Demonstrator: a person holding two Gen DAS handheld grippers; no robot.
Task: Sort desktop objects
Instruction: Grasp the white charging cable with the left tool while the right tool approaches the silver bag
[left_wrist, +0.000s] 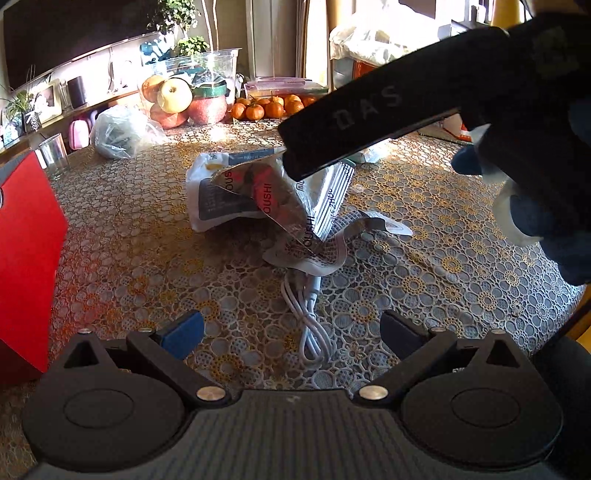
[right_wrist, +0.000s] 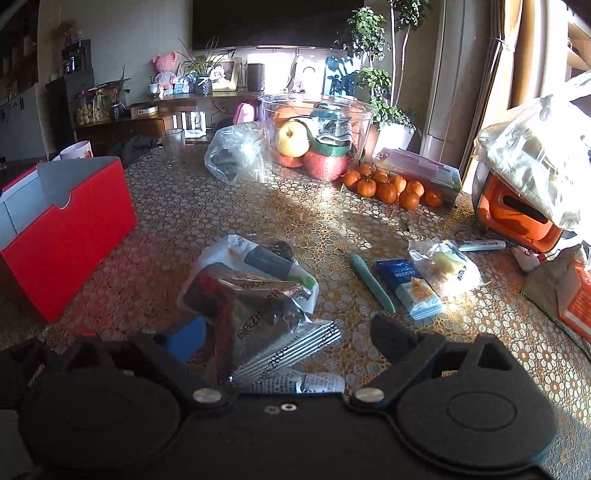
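In the left wrist view, the left gripper (left_wrist: 291, 334) hung with its jaws wide apart and nothing between them above a coiled white cable (left_wrist: 308, 317) on the lace-patterned table (left_wrist: 424, 288). Just beyond lay a heap of crumpled silver and white snack wrappers (left_wrist: 266, 199), with the right gripper's black body (left_wrist: 369, 125) over it. A red cardboard box (left_wrist: 26, 251) stood at the left edge. In the right wrist view, the right gripper (right_wrist: 288, 338) spread its jaws wide around the wrapper heap (right_wrist: 255, 302), pads not pressing it; a teal pen (right_wrist: 371, 282) lay near.
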